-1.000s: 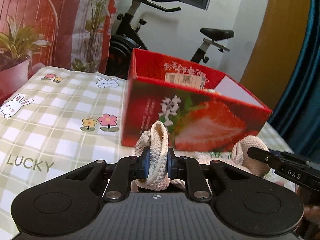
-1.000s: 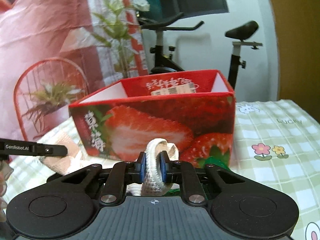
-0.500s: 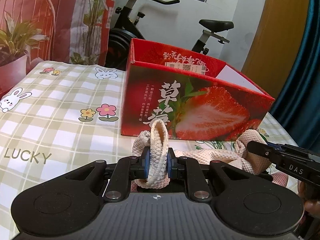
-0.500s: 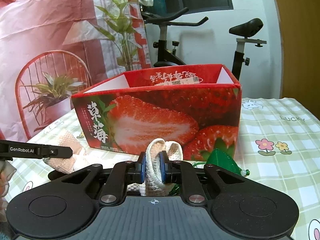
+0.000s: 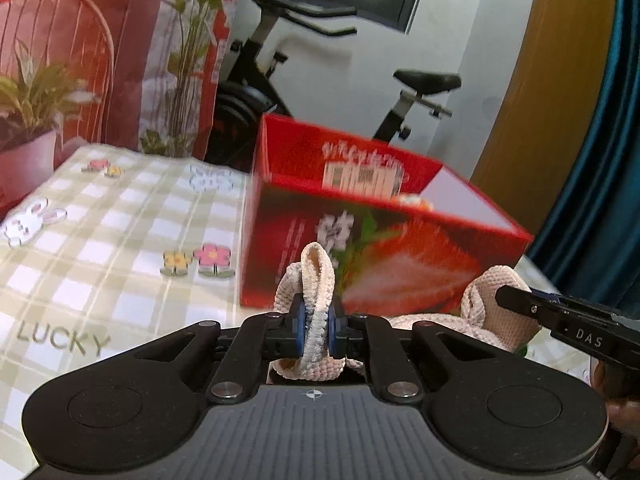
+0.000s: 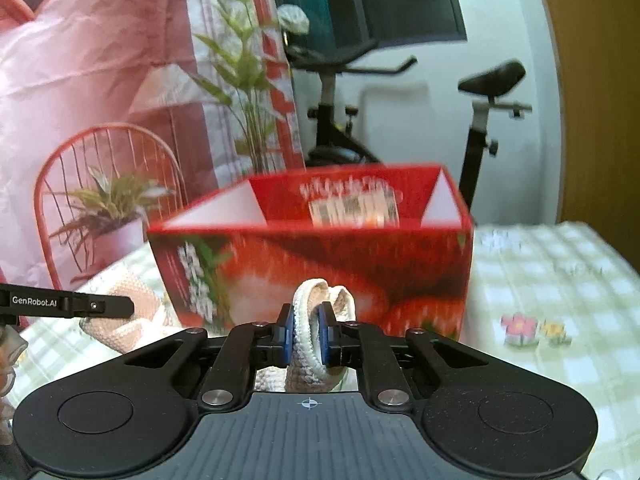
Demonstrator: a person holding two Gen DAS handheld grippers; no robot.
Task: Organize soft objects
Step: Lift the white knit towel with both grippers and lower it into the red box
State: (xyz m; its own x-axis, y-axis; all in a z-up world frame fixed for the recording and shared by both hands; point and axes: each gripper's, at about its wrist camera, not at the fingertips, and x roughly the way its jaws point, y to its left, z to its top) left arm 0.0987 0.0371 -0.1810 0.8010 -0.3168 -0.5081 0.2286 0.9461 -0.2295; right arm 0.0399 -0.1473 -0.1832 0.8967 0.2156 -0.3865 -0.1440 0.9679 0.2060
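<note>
A home: exercise bike (image 6: 400, 120), potted plant (image 5: 28, 120), checked tablecloth (image 5: 100, 240).

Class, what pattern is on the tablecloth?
Green-and-white checks with flowers and rabbits on the tablecloth; left wrist view.

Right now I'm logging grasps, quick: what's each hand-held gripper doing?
Left hand-held gripper: closed on the knitted cloth.
Right hand-held gripper: closed on the same cloth.

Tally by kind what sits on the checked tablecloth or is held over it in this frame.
Knitted cloth: 1, pinched by the left tongs and the right tongs
Strawberry box: 1
Total: 2
</note>
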